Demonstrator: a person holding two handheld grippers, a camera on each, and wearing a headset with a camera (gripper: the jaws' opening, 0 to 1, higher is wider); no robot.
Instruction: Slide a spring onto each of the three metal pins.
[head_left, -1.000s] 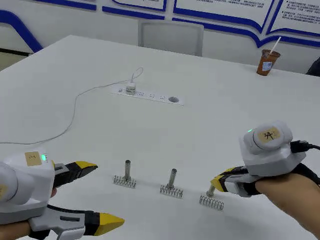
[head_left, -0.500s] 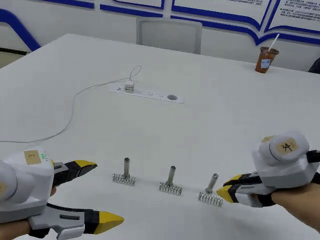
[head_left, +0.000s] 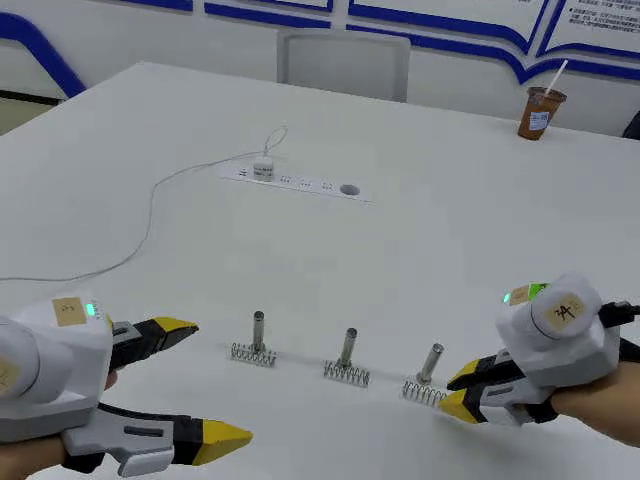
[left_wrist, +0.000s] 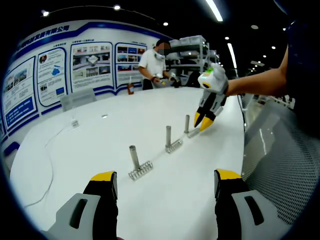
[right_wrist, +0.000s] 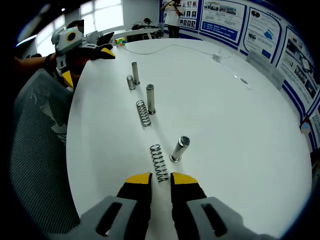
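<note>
R claw (right_wrist: 161, 179): jaws a narrow gap apart, nothing gripped. Near spring (right_wrist: 159, 161) lies flat on the table (head_left: 400, 250), its near end right at the gap, 12 o'clock from my tips. Near pin (right_wrist: 180, 147) stands upright just beside it, at 1 o'clock. L claw (left_wrist: 165, 176): jaws wide, empty, waiting at 9 o'clock of the row in head view.

Risks (judgement):
- Closing on only the last coils: spring prob. tips or pops out, since round wire gives little to bite on.
- Squeezing too hard: coils flatten and bore won't pass the pin head.
- Tips scraping the table could roll the spring off toward 11 o'clock.
- Near pin is close. A sideways nudge may topple it, as I can't tell if it's fixed.

Counts:
- Springs: 3, incl. mid spring (right_wrist: 143, 112) and far spring (right_wrist: 131, 81). All flat, none threaded.
- Pins: 3, incl. mid pin (right_wrist: 150, 97) and far pin (right_wrist: 134, 71). All upright, bare.
- Claws: 2.
</note>
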